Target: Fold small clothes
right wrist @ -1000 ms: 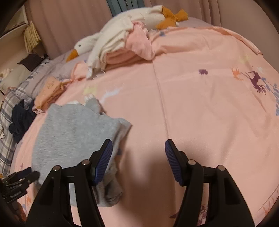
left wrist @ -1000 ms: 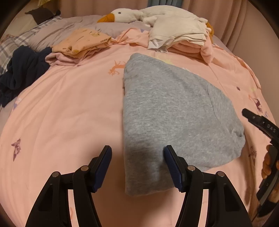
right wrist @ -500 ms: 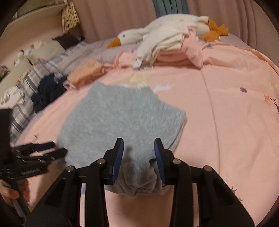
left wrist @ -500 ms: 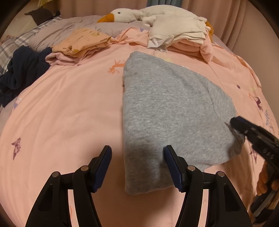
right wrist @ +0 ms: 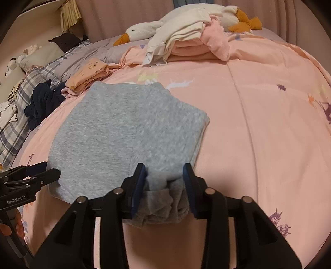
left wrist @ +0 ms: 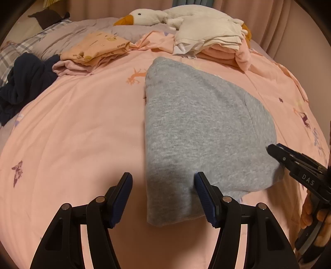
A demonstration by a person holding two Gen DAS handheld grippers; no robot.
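Observation:
A grey folded garment (left wrist: 196, 128) lies on the pink bedspread (left wrist: 72, 134). My left gripper (left wrist: 163, 178) hovers open over its near left corner; one finger is above the cloth, the other above bare bedspread, and neither pad presses. In the right wrist view the garment (right wrist: 124, 128) spreads ahead, and my right gripper (right wrist: 164, 168) has a bunched grey corner squeezed between its pads while its jaws are opening slightly. The right gripper (left wrist: 277, 151) shows at the garment's right edge in the left wrist view. The left gripper (right wrist: 49, 170) shows at the garment's left edge in the right wrist view.
At the back lie a white goose plush (left wrist: 157, 15), a stack of folded white and pink clothes (left wrist: 213, 39), a folded orange piece (left wrist: 95, 48) and a crumpled navy garment (left wrist: 22, 82). A plaid pillow (right wrist: 18, 107) is on the left. Curtains hang behind.
My right gripper swung in from the bare bedspread to the garment's near right corner and closed on bunched grey cloth. The left gripper has stayed still and open.

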